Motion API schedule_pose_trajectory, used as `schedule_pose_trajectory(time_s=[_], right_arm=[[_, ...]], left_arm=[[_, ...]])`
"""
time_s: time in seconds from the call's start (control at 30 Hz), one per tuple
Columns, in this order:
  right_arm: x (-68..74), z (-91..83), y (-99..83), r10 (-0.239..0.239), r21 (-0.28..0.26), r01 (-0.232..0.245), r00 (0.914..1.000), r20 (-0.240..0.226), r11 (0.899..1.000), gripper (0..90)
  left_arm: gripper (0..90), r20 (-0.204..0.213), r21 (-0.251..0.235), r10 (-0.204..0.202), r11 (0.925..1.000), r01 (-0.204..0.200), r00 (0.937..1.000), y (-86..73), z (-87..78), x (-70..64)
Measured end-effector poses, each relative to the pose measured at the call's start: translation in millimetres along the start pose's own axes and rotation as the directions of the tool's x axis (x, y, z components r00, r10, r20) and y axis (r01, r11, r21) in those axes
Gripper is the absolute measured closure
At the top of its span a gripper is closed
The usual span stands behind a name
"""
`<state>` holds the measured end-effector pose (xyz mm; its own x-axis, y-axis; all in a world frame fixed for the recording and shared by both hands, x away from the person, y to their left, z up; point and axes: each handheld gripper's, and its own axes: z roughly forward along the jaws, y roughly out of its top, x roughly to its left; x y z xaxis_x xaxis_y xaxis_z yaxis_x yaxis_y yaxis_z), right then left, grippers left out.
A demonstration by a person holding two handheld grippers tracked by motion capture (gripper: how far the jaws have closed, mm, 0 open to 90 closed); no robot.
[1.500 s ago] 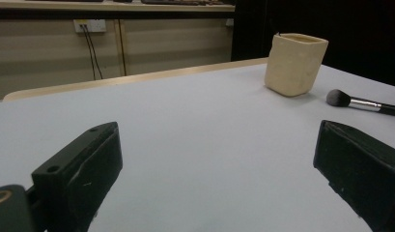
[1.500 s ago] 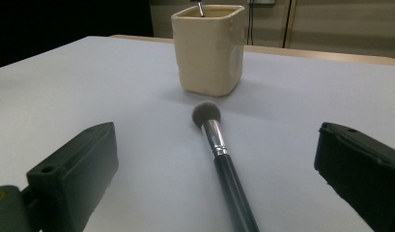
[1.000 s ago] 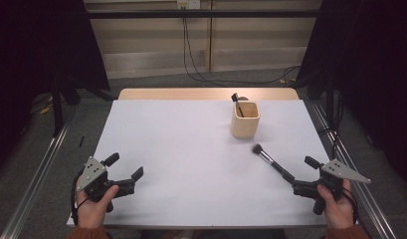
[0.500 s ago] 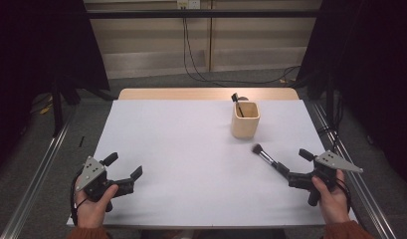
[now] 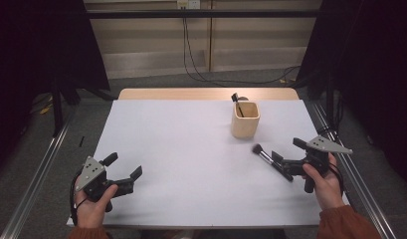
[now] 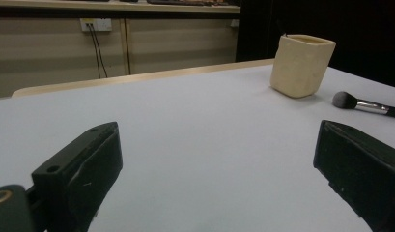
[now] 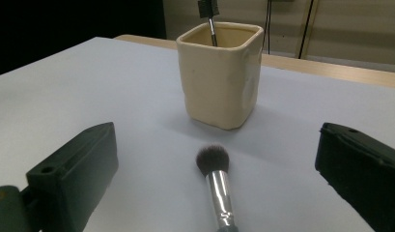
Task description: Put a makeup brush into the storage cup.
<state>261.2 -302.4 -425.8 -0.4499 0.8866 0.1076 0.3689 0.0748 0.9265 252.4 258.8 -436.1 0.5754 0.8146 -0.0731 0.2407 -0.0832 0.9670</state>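
A makeup brush (image 5: 265, 156) with a dark fluffy head and silver ferrule lies on the white table (image 5: 191, 149), just in front of a cream square cup (image 5: 245, 120). A small dark brush (image 5: 236, 99) stands in the cup. My right gripper (image 5: 285, 150) is open at the brush's handle end, one jaw on each side of it; in the right gripper view the brush (image 7: 217, 181) lies between the jaws of the gripper (image 7: 217, 145), head toward the cup (image 7: 220, 72). My left gripper (image 5: 123, 166) rests open and holds nothing at the front left.
The left gripper view shows the cup (image 6: 301, 65) and the brush (image 6: 359, 104) far off at the right, past the left gripper (image 6: 217, 145). Wide bare table lies between the two hands. A wooden edge (image 5: 206, 93) borders the far side, metal rails (image 5: 37, 179) the sides.
My right gripper has moved forward and left along the table, so its open jaws now flank the brush handle. The left gripper has stayed put.
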Motion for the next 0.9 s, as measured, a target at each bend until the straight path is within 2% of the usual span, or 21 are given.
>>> schedule_pose_trajectory(time_s=[0.13,0.4,0.6,0.7,0.8,0.9], right_arm=[[-1.4,8.3,4.6,-0.022,0.030,0.023,0.9995,-0.021,0.999,1.2],[-8.6,22.4,13.9,-0.013,0.057,0.016,0.9992,-0.039,0.998,1.0],[-9.0,33.4,20.9,-0.040,0.117,0.047,0.9974,-0.060,0.992,1.4],[-9.6,38.3,22.6,-0.057,0.165,0.067,0.9960,-0.070,0.984,2.0],[-10.4,43.7,24.0,-0.075,0.227,0.091,0.9943,-0.076,0.970,3.5],[-13.1,48.9,26.6,-0.052,0.288,0.081,0.9929,-0.107,0.954,5.0]], left_arm=[[3.3,-0.002,0.002,0.002,1.0000,-0.002,1.0000,0.0,0.4,-0.5],[3.3,-0.002,0.003,0.000,1.0000,0.000,1.0000,-0.1,0.1,0.4],[3.3,-0.002,0.003,0.001,1.0000,-0.001,1.0000,0.0,0.2,0.2],[3.3,-0.002,0.004,0.001,1.0000,-0.001,1.0000,-0.1,0.3,0.3],[3.3,-0.003,0.005,0.003,1.0000,-0.003,1.0000,-0.3,0.3,0.5],[3.3,-0.006,0.011,0.007,0.9999,-0.007,1.0000,-0.3,0.4,0.5]])
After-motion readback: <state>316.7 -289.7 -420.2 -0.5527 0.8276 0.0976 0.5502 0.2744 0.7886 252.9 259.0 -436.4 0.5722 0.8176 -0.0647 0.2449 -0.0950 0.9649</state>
